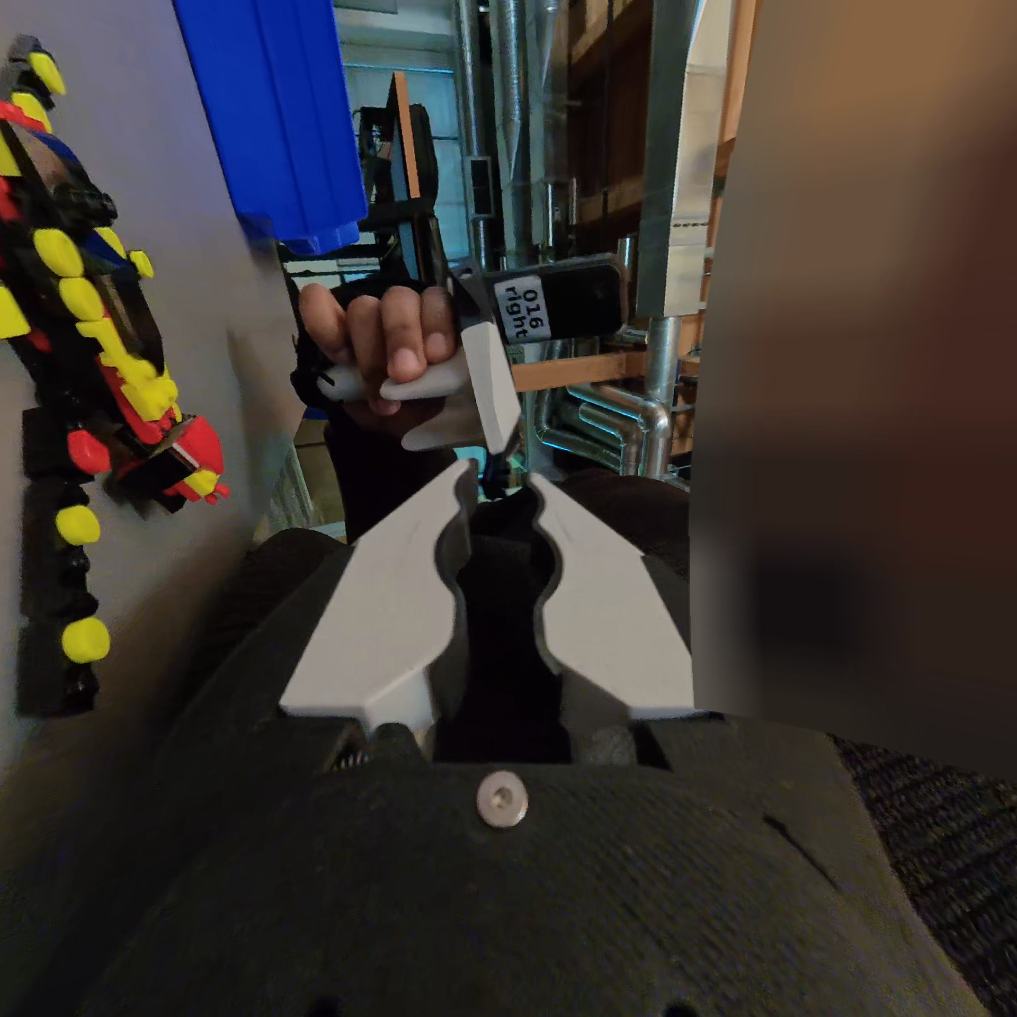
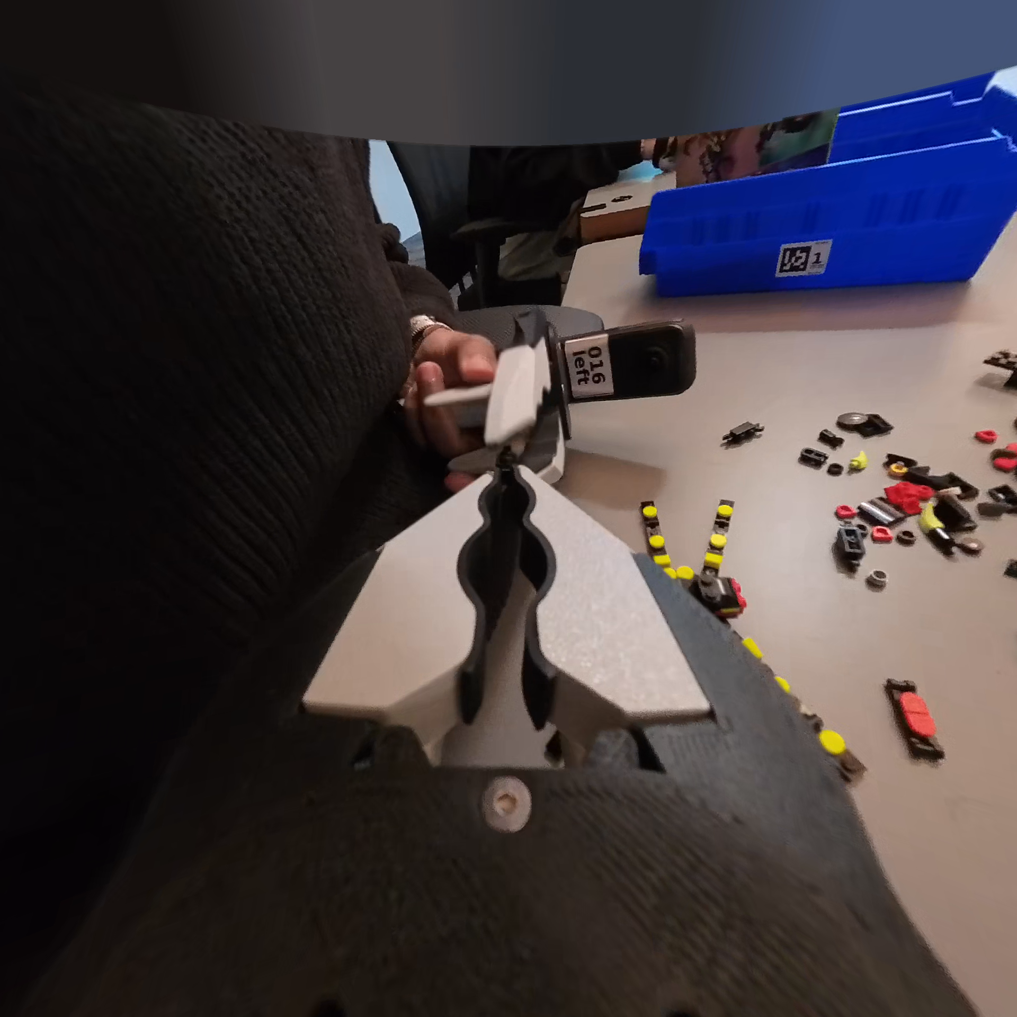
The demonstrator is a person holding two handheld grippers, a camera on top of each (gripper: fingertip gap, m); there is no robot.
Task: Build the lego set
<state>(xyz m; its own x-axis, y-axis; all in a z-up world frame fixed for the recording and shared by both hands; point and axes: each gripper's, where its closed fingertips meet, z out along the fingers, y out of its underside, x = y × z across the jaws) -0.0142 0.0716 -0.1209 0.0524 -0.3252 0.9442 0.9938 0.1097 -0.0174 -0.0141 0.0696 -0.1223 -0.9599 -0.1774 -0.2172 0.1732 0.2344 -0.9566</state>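
My left gripper [image 1: 499, 480] and my right gripper [image 2: 503, 477] meet tip to tip in the air in front of a person's dark sweater. Each is shut on a small black piece [image 1: 497, 484], which also shows in the right wrist view [image 2: 503, 459]; I cannot tell whether it is one part or two. The right gripper [image 1: 503, 448] comes down onto it from above in the left wrist view. The left gripper [image 2: 509, 443] does the same in the right wrist view. The black, yellow and red lego model [image 1: 110, 330] lies on the table [image 1: 181, 247].
Loose black, red and yellow pieces [image 2: 908, 506] are scattered on the table [image 2: 770, 385]. Two black strips with yellow studs [image 2: 715, 539] and a red and black part [image 2: 913, 721] lie near my right gripper. Blue bins [image 2: 825, 220] stand at the back, one also in the left wrist view [image 1: 275, 110].
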